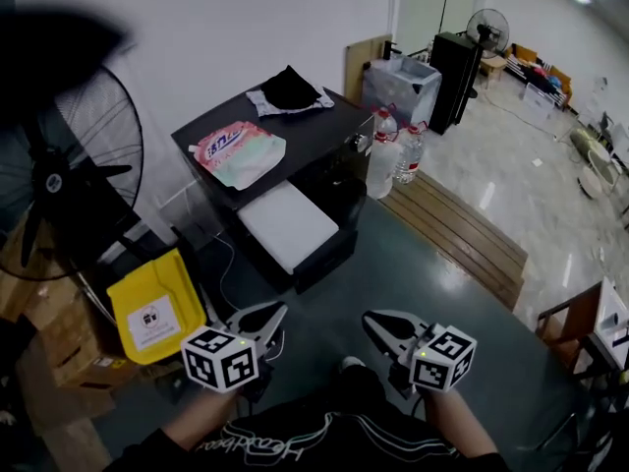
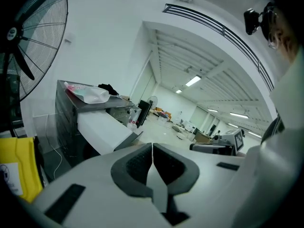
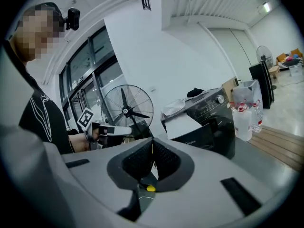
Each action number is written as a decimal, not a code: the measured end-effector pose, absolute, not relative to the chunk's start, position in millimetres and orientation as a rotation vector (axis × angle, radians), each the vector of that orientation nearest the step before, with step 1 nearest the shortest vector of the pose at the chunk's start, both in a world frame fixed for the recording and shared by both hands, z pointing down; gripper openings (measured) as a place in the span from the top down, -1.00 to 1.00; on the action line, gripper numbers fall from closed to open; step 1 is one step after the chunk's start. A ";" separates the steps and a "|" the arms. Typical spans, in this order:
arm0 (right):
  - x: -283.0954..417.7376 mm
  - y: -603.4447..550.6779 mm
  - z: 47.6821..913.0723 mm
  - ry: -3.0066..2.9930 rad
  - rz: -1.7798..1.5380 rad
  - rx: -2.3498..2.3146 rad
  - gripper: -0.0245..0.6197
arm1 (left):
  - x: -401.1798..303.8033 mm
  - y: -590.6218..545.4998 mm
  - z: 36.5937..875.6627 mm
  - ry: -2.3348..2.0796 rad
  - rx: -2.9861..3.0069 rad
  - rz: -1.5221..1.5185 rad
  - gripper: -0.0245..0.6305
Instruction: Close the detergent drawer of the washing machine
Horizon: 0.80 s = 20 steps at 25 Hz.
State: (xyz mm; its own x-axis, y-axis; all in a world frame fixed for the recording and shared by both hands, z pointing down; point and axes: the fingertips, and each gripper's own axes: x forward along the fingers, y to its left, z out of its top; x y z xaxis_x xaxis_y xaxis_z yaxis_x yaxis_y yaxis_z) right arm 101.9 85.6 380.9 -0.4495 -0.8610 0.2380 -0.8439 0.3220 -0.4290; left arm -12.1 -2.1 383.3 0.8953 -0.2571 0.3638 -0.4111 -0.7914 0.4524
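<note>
The black washing machine (image 1: 339,160) stands ahead of me against the wall. Its white detergent drawer (image 1: 288,226) sticks out of the front, toward me. A pink detergent bag (image 1: 236,152) and a dark cloth (image 1: 290,88) lie on top of the machine. My left gripper (image 1: 270,315) and right gripper (image 1: 378,323) hang low near my body, well short of the drawer, and both are shut on nothing. The left gripper view shows the drawer (image 2: 102,127) beyond the closed jaws. In the right gripper view the machine (image 3: 211,120) and drawer (image 3: 183,125) appear to the right.
A big standing fan (image 1: 59,175) is at the left, with a yellow bin (image 1: 152,308) and cardboard boxes (image 1: 59,352) below it. Water bottles (image 1: 393,150) stand right of the machine by a wooden pallet (image 1: 462,234). Dark floor lies between me and the drawer.
</note>
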 end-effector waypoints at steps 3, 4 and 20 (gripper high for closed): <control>121.6 60.0 390.6 2.593 -0.795 -1.583 0.84 | -4.5 -20.7 386.7 -0.569 2.502 0.387 0.84; 128.3 50.7 394.3 2.619 -0.797 -1.565 0.84 | -1.2 -27.2 387.6 -0.601 2.491 0.381 0.84; 211.7 -69.4 459.4 2.963 -0.814 -1.366 0.84 | 26.7 -82.6 421.6 -1.007 2.267 0.321 0.84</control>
